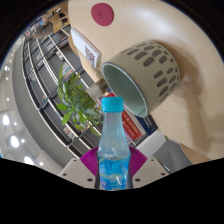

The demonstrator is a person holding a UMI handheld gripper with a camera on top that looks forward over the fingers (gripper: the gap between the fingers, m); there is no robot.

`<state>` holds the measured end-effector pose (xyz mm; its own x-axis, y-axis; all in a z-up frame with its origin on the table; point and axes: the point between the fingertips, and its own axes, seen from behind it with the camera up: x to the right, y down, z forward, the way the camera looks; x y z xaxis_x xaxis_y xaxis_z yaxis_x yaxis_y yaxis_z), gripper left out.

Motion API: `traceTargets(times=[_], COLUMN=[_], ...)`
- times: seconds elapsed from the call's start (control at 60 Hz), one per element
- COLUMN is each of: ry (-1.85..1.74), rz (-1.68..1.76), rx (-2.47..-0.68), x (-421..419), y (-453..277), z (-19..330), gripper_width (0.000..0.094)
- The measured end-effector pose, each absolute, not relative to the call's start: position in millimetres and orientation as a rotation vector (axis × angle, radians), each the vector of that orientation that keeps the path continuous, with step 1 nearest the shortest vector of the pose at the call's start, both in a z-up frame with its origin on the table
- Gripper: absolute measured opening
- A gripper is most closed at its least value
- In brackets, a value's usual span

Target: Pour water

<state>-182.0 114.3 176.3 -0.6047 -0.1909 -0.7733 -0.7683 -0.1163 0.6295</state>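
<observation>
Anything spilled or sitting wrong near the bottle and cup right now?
No spill visible. The bottle, cap on, is clamped in the gripper jaws. The green cup looks tipped, its opening facing the bottle, too tilted to catch water.

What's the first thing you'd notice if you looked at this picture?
The bottle with its blue cap, standing up between the gripper fingers, which press on its sides. Right above it is a big green cup with grey spots, tipped so its open mouth faces the bottle's cap. A leafy plant sits behind the bottle.
</observation>
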Motion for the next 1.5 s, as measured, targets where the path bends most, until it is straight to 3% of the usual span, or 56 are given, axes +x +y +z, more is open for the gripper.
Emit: traceTargets(times=[0.183,0.383,0.6,0.817,0.95,0.967,1.0,1.083,1.217,1.233,1.5], ry=[1.813,1.554,0.821,0.294,0.18,0.17,0.171,0.149,0.124,0.12,0.032], rz=[1.799,1.65,1.081,0.396,0.147,0.122,0.085,0.025,0.01,0.009,-0.024], rx=[-0.995,-1.191,-1.531,-1.657,-1.656,-1.654,-1.685,-1.738,-1.811,-1.811,-1.881], x=[-176,-170,-122,-32,28,41,48,76,89,91,88], y=[118,113,109,112,114,120,114,119,121,127,123], z=[174,205,281,299,271,255,265,218,183,158,106], gripper_width=[0.0367,0.0369,0.0391,0.0406,0.0424,0.0423,0.0424,0.0425,0.0425,0.0424,0.043])
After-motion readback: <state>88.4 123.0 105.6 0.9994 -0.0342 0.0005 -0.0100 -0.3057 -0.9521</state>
